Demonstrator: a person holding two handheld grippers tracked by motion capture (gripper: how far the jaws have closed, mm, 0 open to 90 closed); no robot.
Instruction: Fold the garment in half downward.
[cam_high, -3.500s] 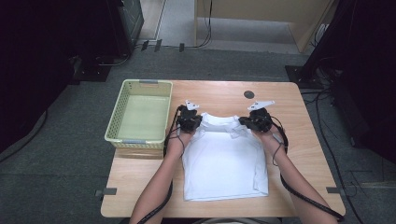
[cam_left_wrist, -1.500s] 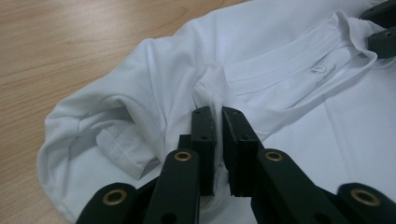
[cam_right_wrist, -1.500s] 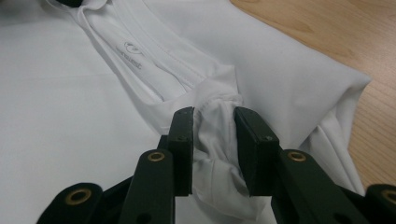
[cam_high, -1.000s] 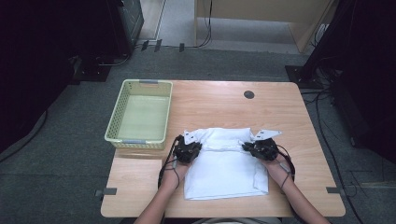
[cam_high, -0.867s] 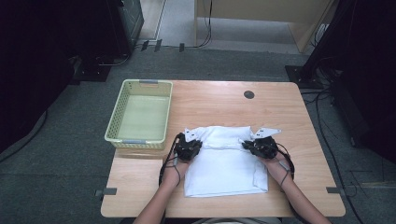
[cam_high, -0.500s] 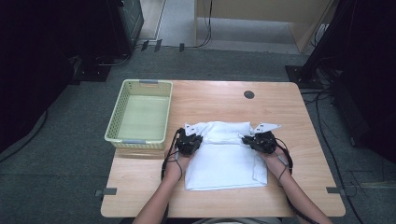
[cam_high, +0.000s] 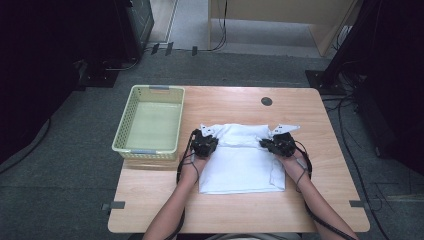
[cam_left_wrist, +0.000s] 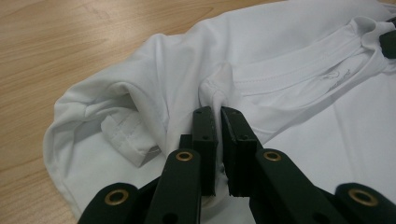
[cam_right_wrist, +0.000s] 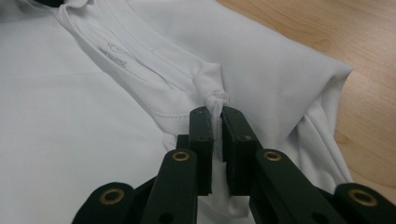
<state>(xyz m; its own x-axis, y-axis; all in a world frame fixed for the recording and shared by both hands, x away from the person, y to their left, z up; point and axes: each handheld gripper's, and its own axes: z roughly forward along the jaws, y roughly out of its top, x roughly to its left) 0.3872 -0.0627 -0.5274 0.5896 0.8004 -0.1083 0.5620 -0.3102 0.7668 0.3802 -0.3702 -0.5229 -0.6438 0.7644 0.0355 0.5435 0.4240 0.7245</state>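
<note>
our forearms are bare, with no sleeves on them. each hand carries black tongs: the left tongs (cam_high: 205, 143) and the right tongs (cam_high: 278, 144) have a bulky black body topped by a pale grey three-cornered plate. a thin black cable trails back from each along the forearm. in the gripper views, each pair (cam_left_wrist: 217, 123) (cam_right_wrist: 214, 122) has two flat, matte black rectangular jaws with small screw holes, borne on black link arms with brass-ringed pivot holes.
</note>
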